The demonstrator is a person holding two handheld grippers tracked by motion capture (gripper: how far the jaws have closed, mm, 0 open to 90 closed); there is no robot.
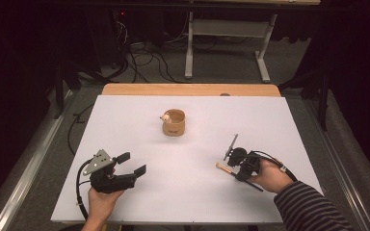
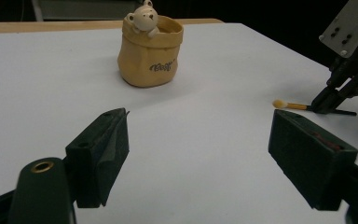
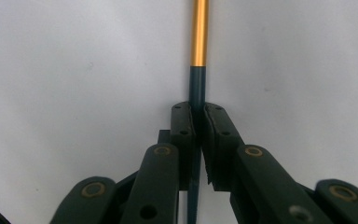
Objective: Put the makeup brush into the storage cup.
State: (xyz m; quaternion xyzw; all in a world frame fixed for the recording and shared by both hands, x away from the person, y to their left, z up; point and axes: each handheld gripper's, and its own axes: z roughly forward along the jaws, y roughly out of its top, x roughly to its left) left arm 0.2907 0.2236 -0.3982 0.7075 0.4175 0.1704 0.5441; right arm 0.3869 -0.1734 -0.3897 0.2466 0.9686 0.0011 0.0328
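Observation:
A slim brush [image 1: 223, 168] with a pale tip, gold ferrule and dark handle lies low over the white table top [image 1: 188, 197] at the right. My right gripper [image 1: 234, 174] is shut on its dark handle. In the right gripper view the brush [image 3: 199, 37] runs straight up from between the pressed jaws of that gripper [image 3: 197, 109]. A tan sack-shaped pot [image 1: 174, 122] with a small bear on its rim stands at the table's middle. My left gripper [image 1: 134, 163] rests at the front left, open and holding nothing. From the left gripper view, its jaws [image 2: 199, 126] frame the pot [image 2: 150, 53], and the brush [image 2: 291, 106] lies at the right.
A wooden strip [image 1: 191, 89] borders the table's far edge. Beyond it are floor cables [image 1: 144, 57] and the white legs of a desk frame [image 1: 189, 53]. Bare white surface lies between the two grippers and around the pot.

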